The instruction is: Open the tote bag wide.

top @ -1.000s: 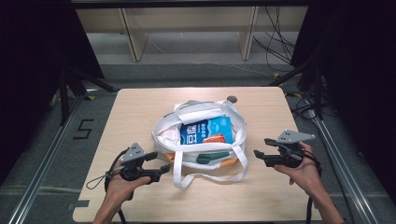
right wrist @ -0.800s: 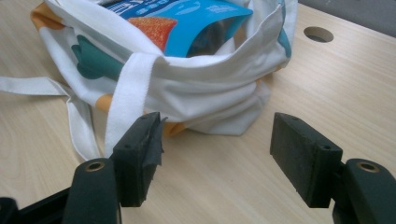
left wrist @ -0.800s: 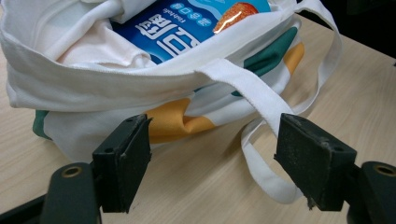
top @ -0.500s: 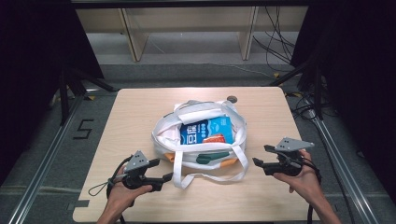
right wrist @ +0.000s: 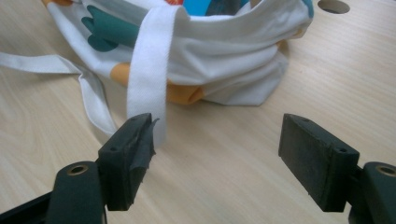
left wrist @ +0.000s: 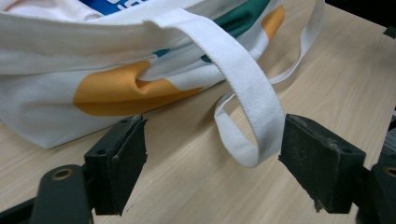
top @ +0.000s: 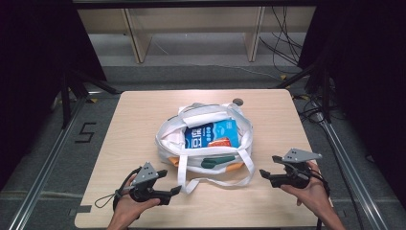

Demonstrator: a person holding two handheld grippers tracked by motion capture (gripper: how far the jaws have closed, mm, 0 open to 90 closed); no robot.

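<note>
A white tote bag (top: 203, 143) with green and orange print lies open in the middle of the table, a blue packet (top: 210, 134) showing inside. Its white strap (top: 218, 179) loops out over the front of the table. My left gripper (top: 174, 191) sits at the front left, open, with the strap's loop (left wrist: 252, 116) lying between its jaws and touching neither. My right gripper (top: 263, 174) is at the front right, open, pointed at the bag's side (right wrist: 233, 56). A strap (right wrist: 147, 74) hangs just beyond its left jaw.
The wooden table (top: 139, 124) has a small round hole (top: 237, 101) behind the bag. Metal rails run along both sides of the table, and shelving and cables stand on the floor beyond its far edge.
Both hands have drawn back toward the table's front edge. Each gripper is now farther from the bag. The bag has not moved.
</note>
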